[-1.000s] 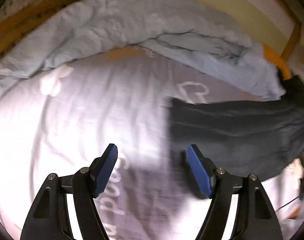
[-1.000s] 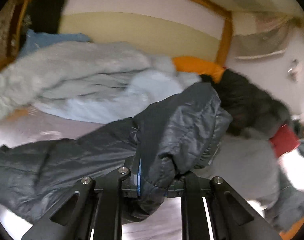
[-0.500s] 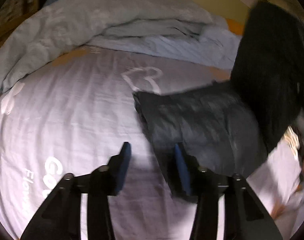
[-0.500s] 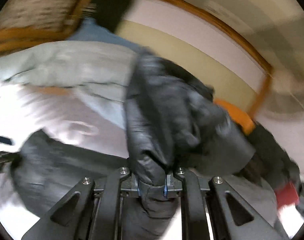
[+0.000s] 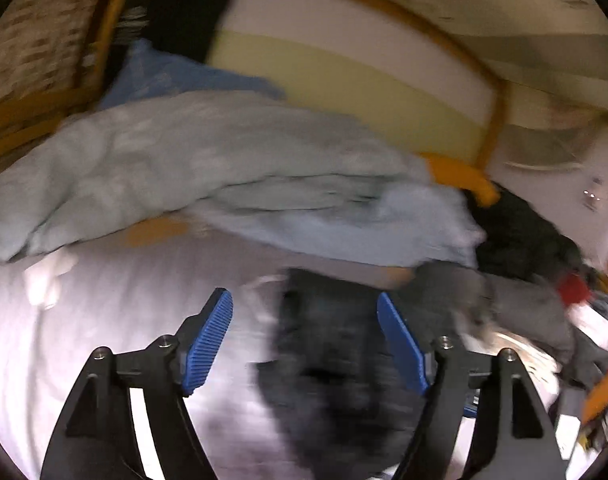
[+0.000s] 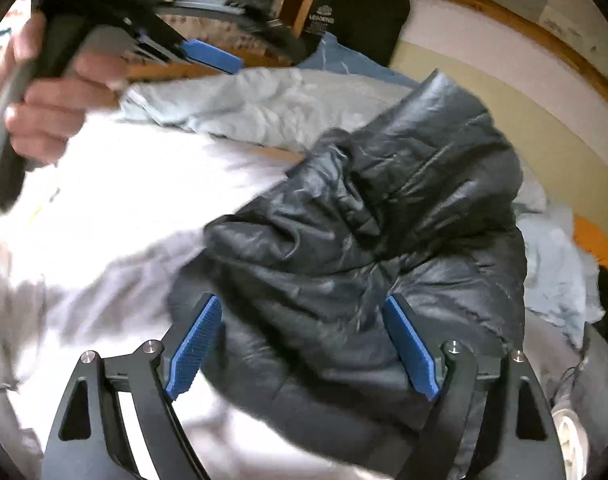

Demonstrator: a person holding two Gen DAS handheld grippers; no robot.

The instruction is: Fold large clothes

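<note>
A black puffer jacket (image 6: 384,208) lies bunched and partly doubled over on the pale lilac bedsheet (image 6: 144,200). My right gripper (image 6: 301,299) hangs just over it with its jaws opening; the jacket shows between the blue pads (image 6: 196,344), which do not press on it. In the left wrist view the same jacket (image 5: 336,344) is a dark blur under my left gripper (image 5: 303,295), whose jaws are also opening with nothing pinched. The right wrist view shows the left gripper (image 6: 212,56) raised at the top left, held by a hand (image 6: 52,100).
A rumpled light blue duvet (image 5: 224,168) lies across the back of the bed before a wood-framed headboard (image 5: 344,80). An orange pillow (image 5: 460,176), dark clothes (image 5: 520,232) and a red item (image 5: 572,288) are heaped at the right.
The right gripper swung the jacket part it held to the left over the rest, came down and let go. The left gripper narrowed, then widened again and lifted off the sheet.
</note>
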